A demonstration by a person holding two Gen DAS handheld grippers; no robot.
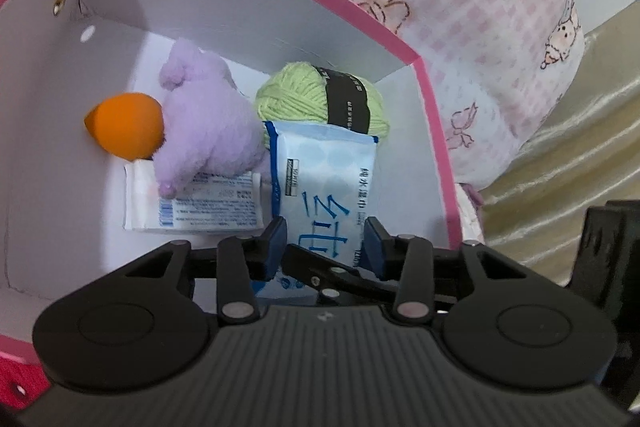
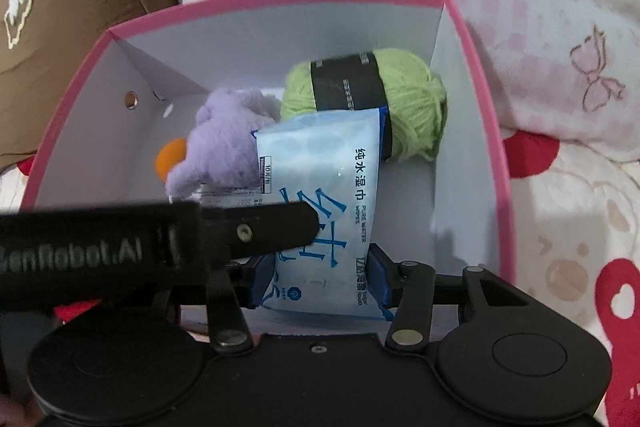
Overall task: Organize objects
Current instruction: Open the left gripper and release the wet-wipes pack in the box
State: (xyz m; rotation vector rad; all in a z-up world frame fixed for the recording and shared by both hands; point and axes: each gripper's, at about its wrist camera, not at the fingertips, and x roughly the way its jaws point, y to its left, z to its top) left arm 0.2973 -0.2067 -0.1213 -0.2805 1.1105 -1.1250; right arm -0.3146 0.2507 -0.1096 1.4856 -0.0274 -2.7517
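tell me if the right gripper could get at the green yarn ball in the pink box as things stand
Probably not directly. The right gripper has the blue wipes pack between its fingers, and that pack lies over the near side of the green yarn ball; the left gripper crowds the box too.

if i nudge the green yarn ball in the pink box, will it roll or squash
The green yarn ball probably squashes rather than slides: soft wound strands. Its rounded shape could roll, but the wipes pack leaning on it and the pink box wall likely check that.
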